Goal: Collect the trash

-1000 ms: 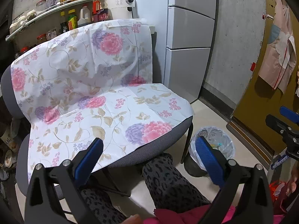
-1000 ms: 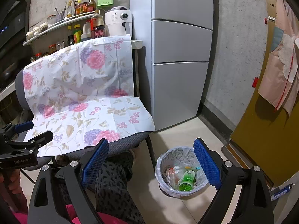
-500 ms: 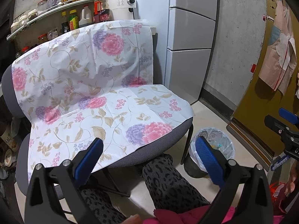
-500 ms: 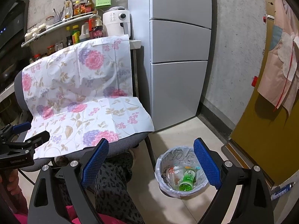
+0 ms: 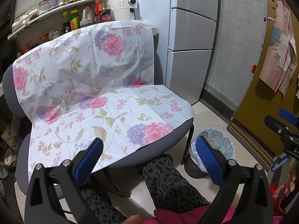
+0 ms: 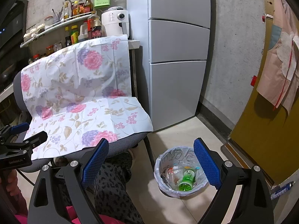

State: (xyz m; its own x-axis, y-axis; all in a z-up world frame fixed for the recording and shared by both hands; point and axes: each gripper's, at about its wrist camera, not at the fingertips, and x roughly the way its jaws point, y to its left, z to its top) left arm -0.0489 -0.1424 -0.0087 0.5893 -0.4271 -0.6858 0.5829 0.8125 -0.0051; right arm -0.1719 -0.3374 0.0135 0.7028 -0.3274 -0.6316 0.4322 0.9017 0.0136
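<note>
Several pieces of trash already lie in the lined bin [image 6: 180, 173] on the floor just beside the chair's front right leg: a green bottle [image 6: 186, 180] and a clear plastic bottle [image 6: 172, 173] show plainly in the right wrist view, with smaller bits I cannot make out. By that, the collecting looks largely done, or between items (no loose trash shows on the flowered cover [image 5: 97, 97] over the chair, nor on the bare floor tiles near the bin). A blue-and-white tube [image 6: 282, 188] lies on the floor at the far right, by the yellow door; whether it counts as trash I cannot tell.

The right gripper [image 6: 149, 163] is spread wide and holds nothing; it hangs above the person's knee, its right pad over the bin's rim in the picture, touching nothing. The left gripper [image 5: 149, 157] is likewise spread wide and bare, poised in front of the chair seat's edge, clear of the cover.

Behind stand a grey fridge [image 6: 177, 43] and a shelf of bottles [image 6: 74, 28].
</note>
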